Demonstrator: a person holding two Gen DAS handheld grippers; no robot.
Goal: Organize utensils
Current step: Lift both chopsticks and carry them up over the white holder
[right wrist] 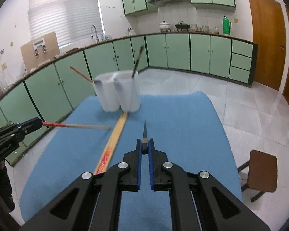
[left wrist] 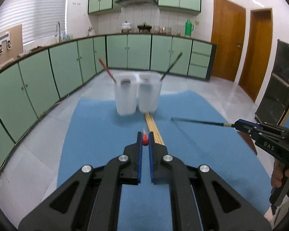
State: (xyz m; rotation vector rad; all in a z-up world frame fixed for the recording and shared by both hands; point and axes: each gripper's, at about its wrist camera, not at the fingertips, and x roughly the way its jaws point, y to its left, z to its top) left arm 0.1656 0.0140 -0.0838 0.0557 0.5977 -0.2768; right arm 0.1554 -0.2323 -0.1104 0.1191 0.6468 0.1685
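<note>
Blue cloth [left wrist: 98, 134] covers the table, and two frosted plastic cups [left wrist: 125, 96] stand touching side by side at its far end. A red chopstick [left wrist: 107, 70] already leans in the left cup and a black chopstick [left wrist: 171, 65] in the right cup. A flat strip of pale wooden chopsticks [left wrist: 153, 127] lies on the cloth just before the cups, not yet sorted. The left gripper [left wrist: 144, 141] pinches the end of a red-tipped chopstick [right wrist: 77, 126], held above the cloth. The right gripper [right wrist: 144, 148] pinches another black chopstick [left wrist: 198, 121], also aloft. Sorting looks partly done: two placed, two in hand, the wooden ones left.
</note>
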